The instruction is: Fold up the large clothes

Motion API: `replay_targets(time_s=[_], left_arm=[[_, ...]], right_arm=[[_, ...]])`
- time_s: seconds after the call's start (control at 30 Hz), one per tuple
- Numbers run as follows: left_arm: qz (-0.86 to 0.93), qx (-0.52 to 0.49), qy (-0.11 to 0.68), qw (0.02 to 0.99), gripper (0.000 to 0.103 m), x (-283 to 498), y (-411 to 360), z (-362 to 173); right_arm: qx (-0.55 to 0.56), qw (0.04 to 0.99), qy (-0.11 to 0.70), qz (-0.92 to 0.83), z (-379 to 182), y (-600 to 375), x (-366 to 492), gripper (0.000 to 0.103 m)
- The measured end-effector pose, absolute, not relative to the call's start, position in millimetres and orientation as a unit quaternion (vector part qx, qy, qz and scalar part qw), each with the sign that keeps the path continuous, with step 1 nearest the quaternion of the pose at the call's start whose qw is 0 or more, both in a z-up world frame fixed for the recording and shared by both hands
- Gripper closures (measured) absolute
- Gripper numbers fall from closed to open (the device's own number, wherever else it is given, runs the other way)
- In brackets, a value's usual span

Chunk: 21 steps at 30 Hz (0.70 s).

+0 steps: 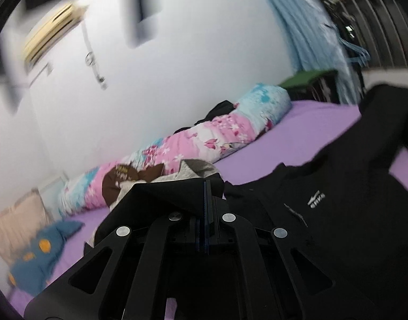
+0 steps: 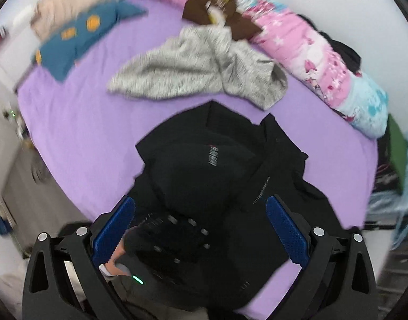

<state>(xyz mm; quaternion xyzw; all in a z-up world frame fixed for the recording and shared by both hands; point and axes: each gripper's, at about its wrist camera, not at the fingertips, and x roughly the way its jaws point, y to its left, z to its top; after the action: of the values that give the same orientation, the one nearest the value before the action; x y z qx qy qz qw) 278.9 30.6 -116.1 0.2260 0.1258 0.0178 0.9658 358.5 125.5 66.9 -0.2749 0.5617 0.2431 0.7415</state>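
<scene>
A black garment with small white lettering lies partly folded on the purple bed. In the left wrist view it spreads to the right, and a fold of it drapes over the fingers. My left gripper is shut on that black cloth and holds it lifted. My right gripper is open and empty, its blue pads hovering above the garment's near part. The other gripper's black body with a green light shows below it.
A grey garment and a brown one lie further back on the bed. A rolled pink and blue floral quilt runs along the white wall. A blue cushion lies at the bed's left end.
</scene>
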Motion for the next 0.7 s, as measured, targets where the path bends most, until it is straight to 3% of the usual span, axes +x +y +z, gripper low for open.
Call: replay_targets(time_s=[0.13,0.43,0.7], left_arm=[[0.010,0.276,0.118,0.954,0.102,276.8,9.0,-127.9],[0.003,0.283,0.125,0.951,0.102,281.2,4.4,-134.5],[-0.004,0.283,0.129,0.950,0.102,281.6,4.1,-134.7]], right_arm=[[-0.375,0.695,0.585,0.184,27.6,176.5,359.7,0.006],[-0.539,0.587,0.598,0.091,-77.4,228.1,341.5,0.006],[-0.591,0.546,0.593,0.044,-118.1,231.7,345.2,0.006]])
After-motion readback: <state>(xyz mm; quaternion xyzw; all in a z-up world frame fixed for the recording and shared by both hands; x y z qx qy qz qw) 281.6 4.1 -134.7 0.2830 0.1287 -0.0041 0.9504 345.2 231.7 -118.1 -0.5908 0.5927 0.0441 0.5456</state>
